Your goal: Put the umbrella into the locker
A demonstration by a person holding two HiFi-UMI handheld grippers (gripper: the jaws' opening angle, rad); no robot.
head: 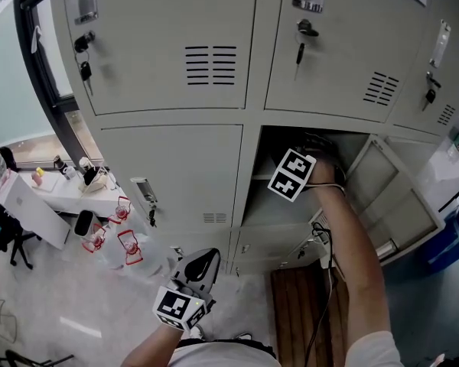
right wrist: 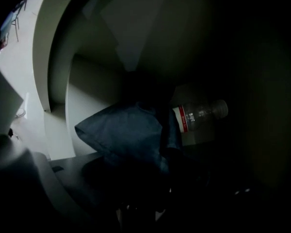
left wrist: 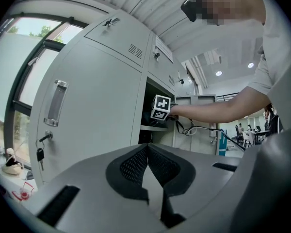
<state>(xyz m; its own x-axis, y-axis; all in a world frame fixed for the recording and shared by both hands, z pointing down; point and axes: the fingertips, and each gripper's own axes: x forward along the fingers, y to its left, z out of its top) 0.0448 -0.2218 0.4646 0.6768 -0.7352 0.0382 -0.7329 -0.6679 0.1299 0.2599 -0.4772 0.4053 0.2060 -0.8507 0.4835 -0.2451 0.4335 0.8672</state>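
Observation:
A folded dark blue umbrella lies inside the dim locker compartment, seen in the right gripper view. It sits between the jaws of my right gripper, which stand wide, and the dark hides the pads. In the head view my right gripper reaches deep into that open compartment, its marker cube at the mouth. The locker door is swung out to the right. My left gripper hangs low near my body, shut and empty, with its pads meeting at the tip. It faces the lockers.
A clear plastic bottle lies on its side in the compartment behind the umbrella. Closed locker doors with keys surround the opening. A cable trails from my right arm. Red-framed items and a white table stand at the left.

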